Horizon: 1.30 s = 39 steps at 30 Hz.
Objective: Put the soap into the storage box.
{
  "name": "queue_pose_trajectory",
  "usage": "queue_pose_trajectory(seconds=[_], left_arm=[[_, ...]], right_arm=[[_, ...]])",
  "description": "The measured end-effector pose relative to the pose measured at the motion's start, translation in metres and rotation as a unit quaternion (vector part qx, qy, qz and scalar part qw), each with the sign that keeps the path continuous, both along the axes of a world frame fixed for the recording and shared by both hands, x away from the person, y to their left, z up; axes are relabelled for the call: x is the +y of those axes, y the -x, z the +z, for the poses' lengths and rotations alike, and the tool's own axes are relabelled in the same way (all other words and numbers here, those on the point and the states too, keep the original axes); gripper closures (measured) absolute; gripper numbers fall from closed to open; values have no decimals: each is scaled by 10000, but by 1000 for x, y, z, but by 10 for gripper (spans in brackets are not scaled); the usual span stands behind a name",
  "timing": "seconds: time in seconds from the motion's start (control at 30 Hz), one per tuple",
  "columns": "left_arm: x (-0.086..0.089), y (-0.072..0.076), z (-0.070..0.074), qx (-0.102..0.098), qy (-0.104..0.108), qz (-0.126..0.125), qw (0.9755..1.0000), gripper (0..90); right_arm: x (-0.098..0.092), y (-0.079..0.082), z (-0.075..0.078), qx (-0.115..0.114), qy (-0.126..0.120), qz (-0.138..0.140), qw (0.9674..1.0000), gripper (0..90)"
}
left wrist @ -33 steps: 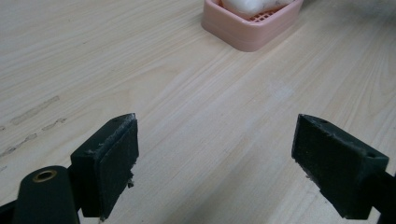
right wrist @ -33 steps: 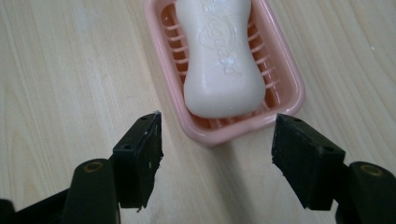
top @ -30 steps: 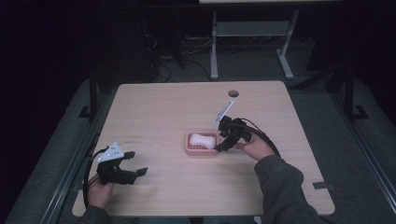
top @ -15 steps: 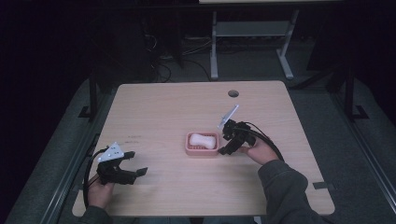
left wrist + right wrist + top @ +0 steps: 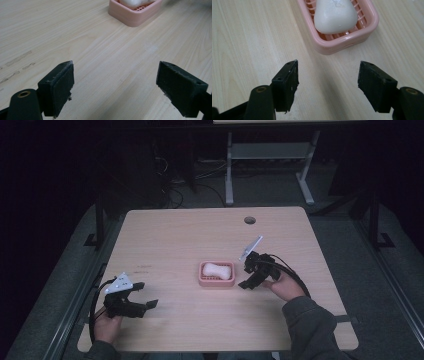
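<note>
A pink soap dish [image 5: 216,280] rests near the middle of the wooden table [image 5: 200,235], with a white bar of soap [image 5: 217,270] lying in it. In the right gripper view the soap [image 5: 335,15] lies in the slotted dish [image 5: 367,26] just beyond the jaws. My right gripper [image 5: 246,276] stands open right beside the dish's right end, nothing between its jaws [image 5: 328,80]. My left gripper [image 5: 144,296] rests open near the table's front left, well apart from the dish. The left gripper view has the dish [image 5: 135,17] far ahead of the left gripper [image 5: 115,85].
A round cable hole [image 5: 249,220] sits near the table's far edge. Faint scuff marks [image 5: 142,266] lie left of the dish. A grey desk frame [image 5: 265,155] stands on the dark floor behind the table. Cables trail from both grippers.
My right gripper has drawn back from the dish toward the front right and tilted down. The soap stays in the dish. The left gripper has not moved.
</note>
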State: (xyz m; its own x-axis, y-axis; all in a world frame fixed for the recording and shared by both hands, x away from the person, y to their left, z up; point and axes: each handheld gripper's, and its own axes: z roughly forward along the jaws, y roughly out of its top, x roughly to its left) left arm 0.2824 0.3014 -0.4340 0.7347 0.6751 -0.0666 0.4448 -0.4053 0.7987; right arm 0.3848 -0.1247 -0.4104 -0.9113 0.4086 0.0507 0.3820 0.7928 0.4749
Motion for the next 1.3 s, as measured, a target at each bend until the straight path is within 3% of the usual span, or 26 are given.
queue_pose_trajectory(seconds=[1.3], left_arm=[[-1,0,-1,44,-49,-12,10000,140]], right_arm=[[-44,35,-16,30,-220,-358,9991,321]])
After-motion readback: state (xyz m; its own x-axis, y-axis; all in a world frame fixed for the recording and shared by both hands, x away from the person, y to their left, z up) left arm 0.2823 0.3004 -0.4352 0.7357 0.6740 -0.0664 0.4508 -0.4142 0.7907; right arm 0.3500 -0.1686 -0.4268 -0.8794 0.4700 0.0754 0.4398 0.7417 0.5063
